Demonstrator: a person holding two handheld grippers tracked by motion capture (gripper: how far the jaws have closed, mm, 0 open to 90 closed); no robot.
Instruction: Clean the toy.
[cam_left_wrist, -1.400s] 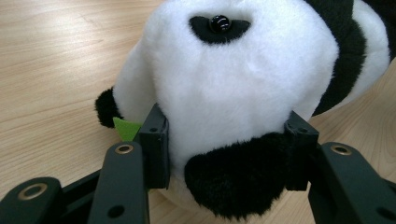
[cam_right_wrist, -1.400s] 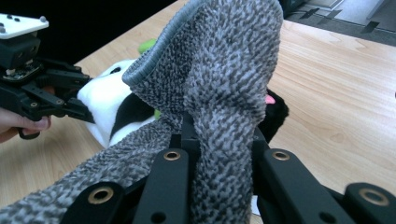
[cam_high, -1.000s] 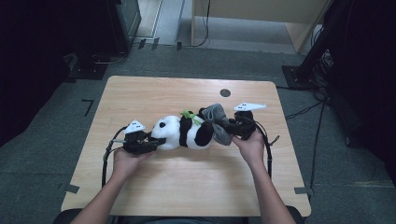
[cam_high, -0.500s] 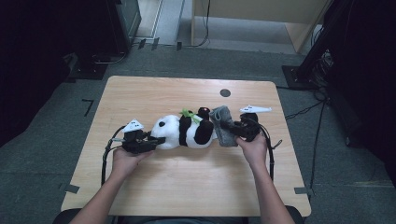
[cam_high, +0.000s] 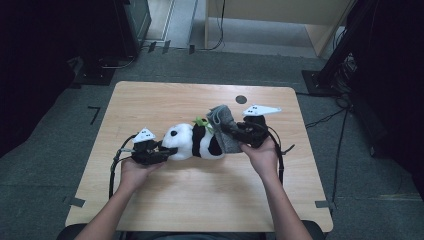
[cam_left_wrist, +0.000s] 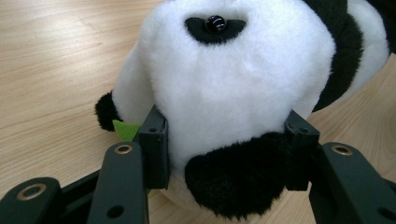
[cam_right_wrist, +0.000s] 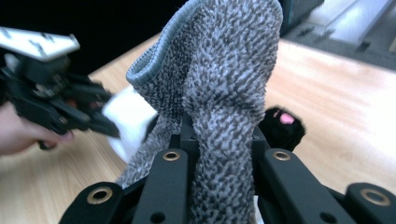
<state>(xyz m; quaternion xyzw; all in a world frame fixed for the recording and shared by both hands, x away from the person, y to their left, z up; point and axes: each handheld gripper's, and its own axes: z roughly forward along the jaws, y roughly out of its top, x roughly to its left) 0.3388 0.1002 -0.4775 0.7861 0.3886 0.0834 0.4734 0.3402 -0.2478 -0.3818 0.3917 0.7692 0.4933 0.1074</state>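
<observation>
The black-and-white plush panda toy (cam_high: 195, 142) lies on its side near the middle of the light wooden table (cam_high: 200, 195), and the left gripper (cam_left_wrist: 224, 140) holds its head, with the two jaws pressing on both sides of the white fur. At the other end of the panda, the right gripper (cam_right_wrist: 219, 135) has its jaws closed on a grey knitted fabric sock (cam_right_wrist: 224, 84), which stands up between them. In the right gripper view, one black paw with a pink pad (cam_right_wrist: 282, 123) shows just beside the sock.
</observation>
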